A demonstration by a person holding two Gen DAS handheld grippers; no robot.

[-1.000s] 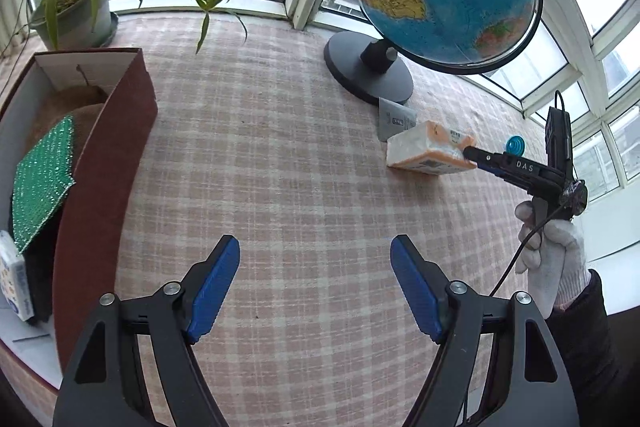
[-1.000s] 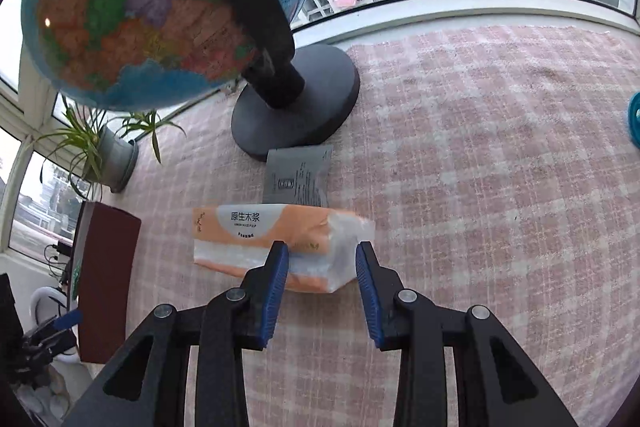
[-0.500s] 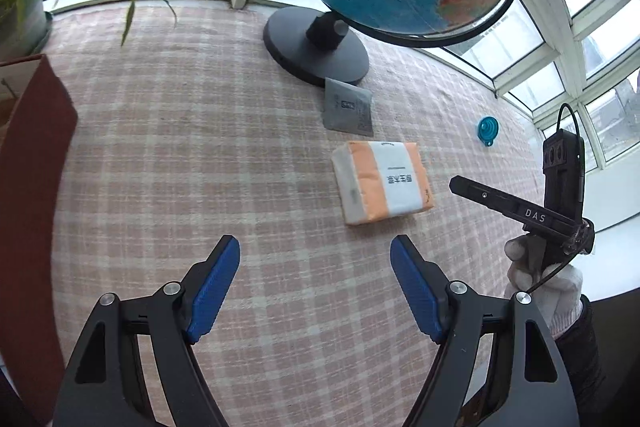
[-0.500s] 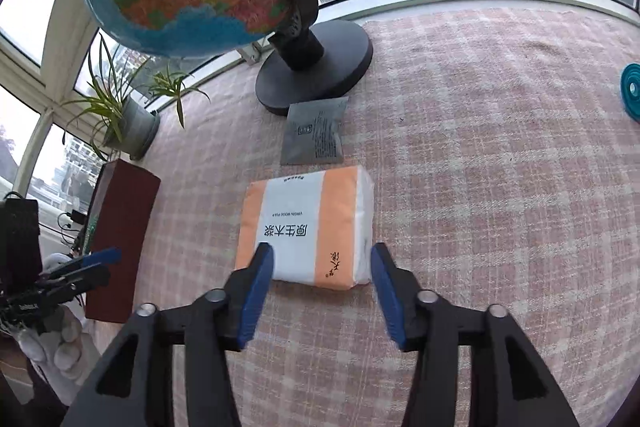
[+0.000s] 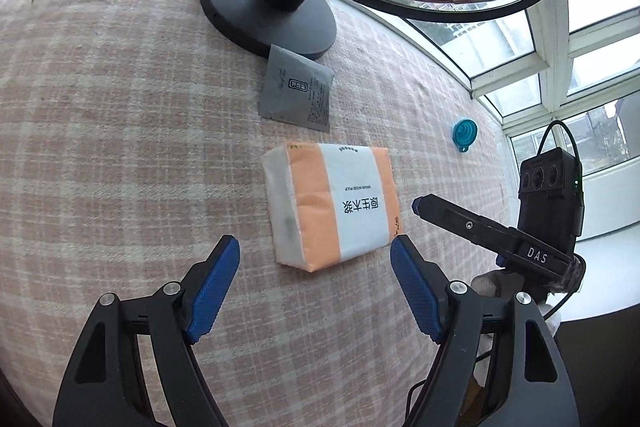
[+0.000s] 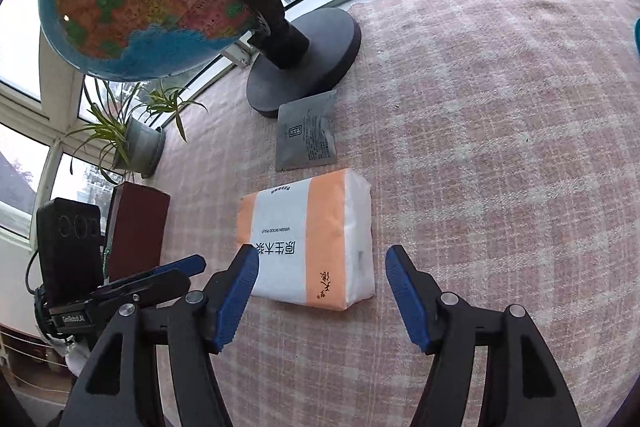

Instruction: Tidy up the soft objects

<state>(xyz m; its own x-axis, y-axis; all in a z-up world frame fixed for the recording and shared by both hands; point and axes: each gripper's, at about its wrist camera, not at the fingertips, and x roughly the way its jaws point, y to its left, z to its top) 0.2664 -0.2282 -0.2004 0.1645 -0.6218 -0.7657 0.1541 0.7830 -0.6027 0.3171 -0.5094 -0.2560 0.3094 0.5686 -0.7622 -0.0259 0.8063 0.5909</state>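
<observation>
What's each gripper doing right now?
Left gripper: open, empty, tissue pack just ahead.
Right gripper: open, just widened, pads clear of the tissue pack.

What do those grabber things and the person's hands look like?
Each hand-held gripper has black angular arms, silver bolts and ribbed blue pads. A black camera box with a black cable rides on top, marked DAS. The hand wears a white glove.

**Both grippers open, tilted down**

The left gripper [image 5: 314, 283] points steeply downward, its blue-padded jaws spread wide with nothing between them. The right gripper [image 6: 322, 293] slants down likewise; its jaws have just been opening, the pads pressing on nothing. A white-gloved hand [image 5: 496, 285] carries it.
</observation>
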